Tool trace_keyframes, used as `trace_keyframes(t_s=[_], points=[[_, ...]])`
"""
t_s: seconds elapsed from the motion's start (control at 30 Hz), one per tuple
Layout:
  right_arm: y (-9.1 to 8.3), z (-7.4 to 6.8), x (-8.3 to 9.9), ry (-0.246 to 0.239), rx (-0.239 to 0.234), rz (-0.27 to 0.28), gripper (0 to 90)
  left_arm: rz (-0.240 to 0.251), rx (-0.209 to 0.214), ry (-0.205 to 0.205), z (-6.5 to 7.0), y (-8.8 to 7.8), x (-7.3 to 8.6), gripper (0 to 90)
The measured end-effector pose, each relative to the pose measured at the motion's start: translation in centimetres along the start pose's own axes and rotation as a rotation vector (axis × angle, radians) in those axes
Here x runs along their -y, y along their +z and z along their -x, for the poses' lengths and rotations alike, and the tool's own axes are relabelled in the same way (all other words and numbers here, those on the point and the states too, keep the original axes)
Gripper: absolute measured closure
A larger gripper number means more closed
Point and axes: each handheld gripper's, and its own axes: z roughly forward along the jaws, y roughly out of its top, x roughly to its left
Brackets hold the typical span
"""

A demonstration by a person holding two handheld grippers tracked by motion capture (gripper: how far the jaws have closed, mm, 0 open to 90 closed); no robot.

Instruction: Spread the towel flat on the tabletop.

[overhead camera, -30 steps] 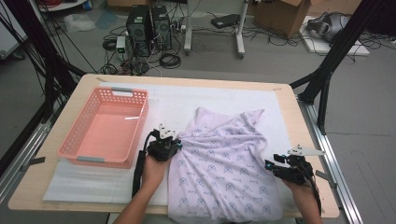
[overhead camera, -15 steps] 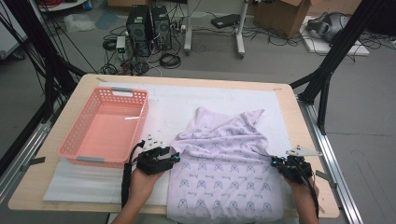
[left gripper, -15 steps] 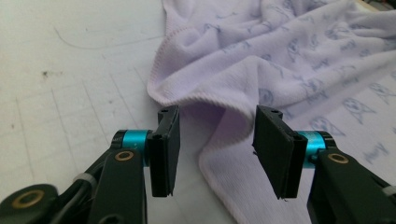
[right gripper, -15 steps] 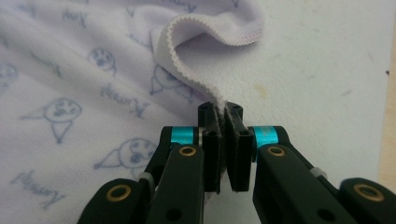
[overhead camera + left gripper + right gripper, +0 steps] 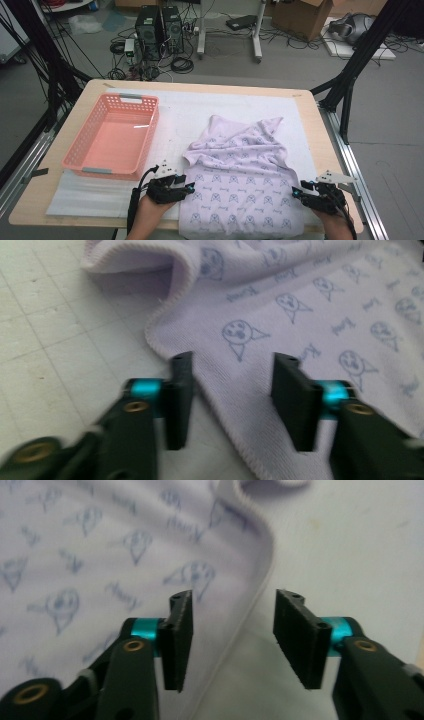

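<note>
A lilac cloth point(image 5: 240, 170) with a blue face print lies on the white mat, flat at the near end and bunched at the far end. My left gripper point(image 5: 190, 189) sits at its near left edge. In the left gripper view that gripper point(image 5: 232, 360) is open. Its jaws have just been closing, with the cloth's hem point(image 5: 200, 385) lying between them and untouched. My right gripper point(image 5: 296, 192) is at the cloth's near right edge. In the right gripper view it point(image 5: 232, 597) is open too. Its jaws have just been opening over the hem point(image 5: 260, 590).
A pink plastic basket point(image 5: 120, 97) stands empty on the left of the mat point(image 5: 240, 107). The wooden table's near edge point(image 5: 45, 215) lies just below both hands. Black frame posts, computers and cables stand on the floor beyond the table.
Both grippers have moved toward the near edge of the table. The cloth's near half has come with them and now lies wider and flatter.
</note>
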Motion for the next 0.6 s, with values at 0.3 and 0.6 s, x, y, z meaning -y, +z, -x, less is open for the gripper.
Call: trace_keyframes(t_s=[0.3,0.6], points=[[0.5,-1.6,-0.5,-0.03,-0.112,0.007,87.2,-0.007,-0.027,-0.078,-1.9,-3.7,1.2,88.2],[-2.3,-0.8,1.7,-0.009,-0.046,-0.005,87.3,0.03,0.076,-0.052,-0.9,-3.2,1.2,77.5]])
